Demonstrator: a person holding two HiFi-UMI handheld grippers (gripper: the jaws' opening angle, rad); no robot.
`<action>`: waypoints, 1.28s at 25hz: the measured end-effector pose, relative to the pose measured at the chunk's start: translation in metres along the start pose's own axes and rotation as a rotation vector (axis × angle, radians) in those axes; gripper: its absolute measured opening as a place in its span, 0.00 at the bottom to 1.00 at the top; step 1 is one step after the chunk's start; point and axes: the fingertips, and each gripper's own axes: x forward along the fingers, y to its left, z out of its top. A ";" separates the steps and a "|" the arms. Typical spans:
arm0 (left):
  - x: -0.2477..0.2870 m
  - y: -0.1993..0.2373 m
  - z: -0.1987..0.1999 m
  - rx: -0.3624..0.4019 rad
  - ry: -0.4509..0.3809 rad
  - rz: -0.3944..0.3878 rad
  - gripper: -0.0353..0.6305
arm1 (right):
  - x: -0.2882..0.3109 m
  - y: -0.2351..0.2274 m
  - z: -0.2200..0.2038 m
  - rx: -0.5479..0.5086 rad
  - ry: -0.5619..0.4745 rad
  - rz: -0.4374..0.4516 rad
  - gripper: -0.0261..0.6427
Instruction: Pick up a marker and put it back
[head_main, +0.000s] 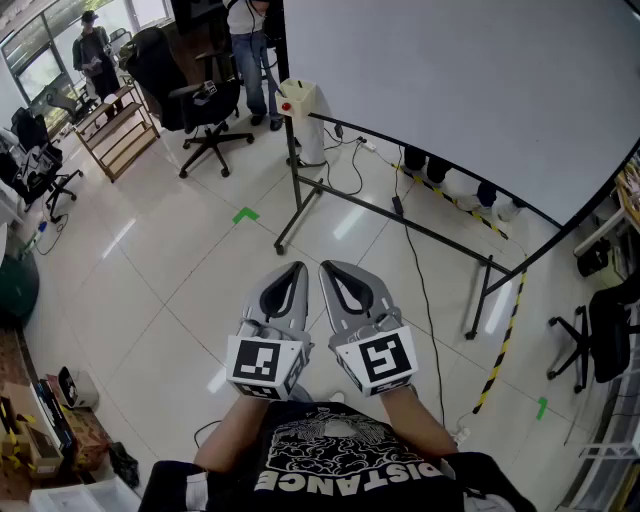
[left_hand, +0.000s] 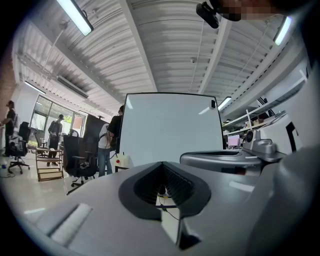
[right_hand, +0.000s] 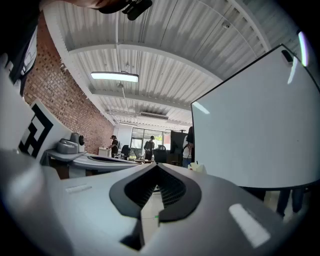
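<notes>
**Left gripper** (head_main: 297, 270) and **right gripper** (head_main: 329, 270), lower centre of the head view, lie side by side and just apart. Each has its jaws closed tip to tip, with nothing between them. Both are held above the tiled floor (head_main: 170, 290) and point toward the whiteboard (head_main: 450, 90) at upper right. Small dark items (head_main: 437, 168) line the board's lower edge; whether any is a marker cannot be told.
</notes>
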 end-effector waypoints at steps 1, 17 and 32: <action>0.002 -0.001 -0.002 0.001 -0.004 -0.005 0.06 | 0.000 -0.002 -0.001 -0.003 0.001 0.002 0.04; 0.066 0.032 -0.013 -0.019 -0.026 -0.017 0.06 | 0.056 -0.041 -0.020 -0.028 0.028 0.002 0.04; 0.159 0.102 -0.011 -0.043 0.006 -0.042 0.06 | 0.158 -0.090 -0.030 -0.028 0.065 -0.030 0.04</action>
